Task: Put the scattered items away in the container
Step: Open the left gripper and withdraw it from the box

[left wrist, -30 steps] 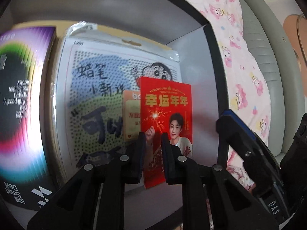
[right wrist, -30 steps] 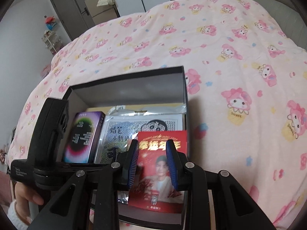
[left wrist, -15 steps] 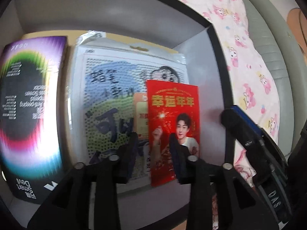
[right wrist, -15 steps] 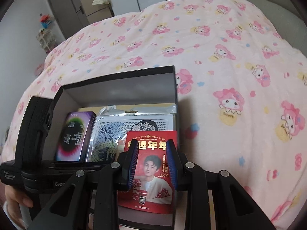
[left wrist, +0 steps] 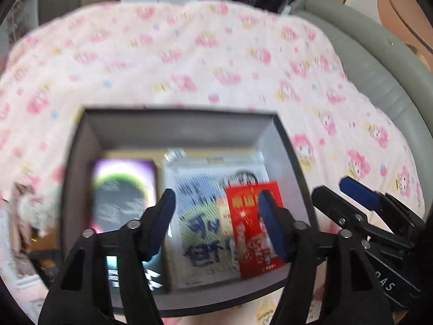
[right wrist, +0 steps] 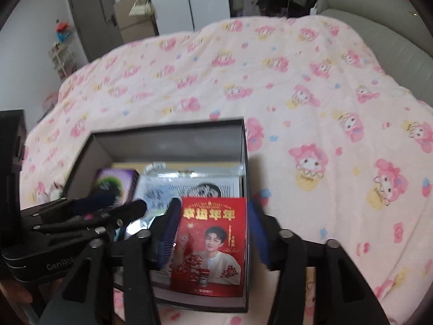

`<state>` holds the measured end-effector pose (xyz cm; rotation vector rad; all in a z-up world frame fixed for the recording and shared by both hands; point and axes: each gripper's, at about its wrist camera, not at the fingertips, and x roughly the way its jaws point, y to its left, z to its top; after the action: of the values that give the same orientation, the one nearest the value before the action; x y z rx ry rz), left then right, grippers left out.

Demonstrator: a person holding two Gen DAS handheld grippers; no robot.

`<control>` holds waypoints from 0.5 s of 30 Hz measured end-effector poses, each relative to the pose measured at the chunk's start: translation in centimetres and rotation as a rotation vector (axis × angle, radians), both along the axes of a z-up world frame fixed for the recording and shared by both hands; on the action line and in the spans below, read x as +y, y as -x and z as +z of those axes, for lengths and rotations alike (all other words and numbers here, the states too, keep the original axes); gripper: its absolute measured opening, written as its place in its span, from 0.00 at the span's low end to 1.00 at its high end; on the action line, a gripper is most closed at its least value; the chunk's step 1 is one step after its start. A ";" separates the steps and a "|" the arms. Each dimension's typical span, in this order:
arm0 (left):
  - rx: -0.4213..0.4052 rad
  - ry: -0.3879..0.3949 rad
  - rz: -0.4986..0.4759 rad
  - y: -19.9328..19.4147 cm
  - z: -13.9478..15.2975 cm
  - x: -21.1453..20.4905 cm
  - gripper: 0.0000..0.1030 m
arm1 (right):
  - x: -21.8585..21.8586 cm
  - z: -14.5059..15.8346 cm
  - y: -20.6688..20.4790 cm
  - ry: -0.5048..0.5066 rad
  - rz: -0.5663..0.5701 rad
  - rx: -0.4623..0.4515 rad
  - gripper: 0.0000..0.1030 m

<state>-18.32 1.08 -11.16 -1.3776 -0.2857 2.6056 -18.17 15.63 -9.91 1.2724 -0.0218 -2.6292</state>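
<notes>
Two claws hang over a dark open box (right wrist: 245, 168) that sits on a bed with a pink cartoon-print blanket (right wrist: 311, 86). The right claw (right wrist: 213, 233) is nearest in its own view, at six o'clock; its blue-padded jaws are opening, and the red card (right wrist: 213, 243) lies flat in the box beneath the gap, free of both pads. The left claw (left wrist: 219, 224) is likewise opening over the box with nothing pinched; its view is blurred. In the box the red card lies at the four o'clock corner, against the right wall, overlapping a clear packet with a dotted cartoon picture (left wrist: 205, 216). At nine o'clock of that packet lies a purple box with a dark rainbow-ringed disc (left wrist: 121, 192). Beyond the box the blanket runs toward twelve o'clock, with a grey padded headboard (right wrist: 384, 19) at two o'clock and a dark door (right wrist: 92, 19) at eleven.
</notes>
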 end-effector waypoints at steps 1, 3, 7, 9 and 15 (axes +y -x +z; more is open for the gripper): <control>0.029 0.010 0.015 -0.3 1.0 -0.2 0.72 | -0.1 0.8 -0.3 0.000 -0.005 0.016 0.53; 0.058 0.010 0.028 -1.3 2.5 -1.5 0.75 | -0.2 2.1 -0.8 0.003 -0.016 0.040 0.58; 0.103 0.007 0.051 -3.1 4.5 -3.3 0.78 | -0.5 4.4 -2.2 0.025 -0.020 0.079 0.60; 0.120 0.015 0.062 -4.5 5.5 -4.3 0.78 | -1.0 5.1 -2.9 0.031 -0.008 0.088 0.60; 0.143 0.021 0.092 -8.1 7.1 -6.7 0.78 | -3.3 6.7 -5.7 0.032 0.044 0.115 0.60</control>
<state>-10.19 -5.62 -4.11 -1.2041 -0.3087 2.7728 -12.45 12.32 -3.17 1.0972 -0.0175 -2.6485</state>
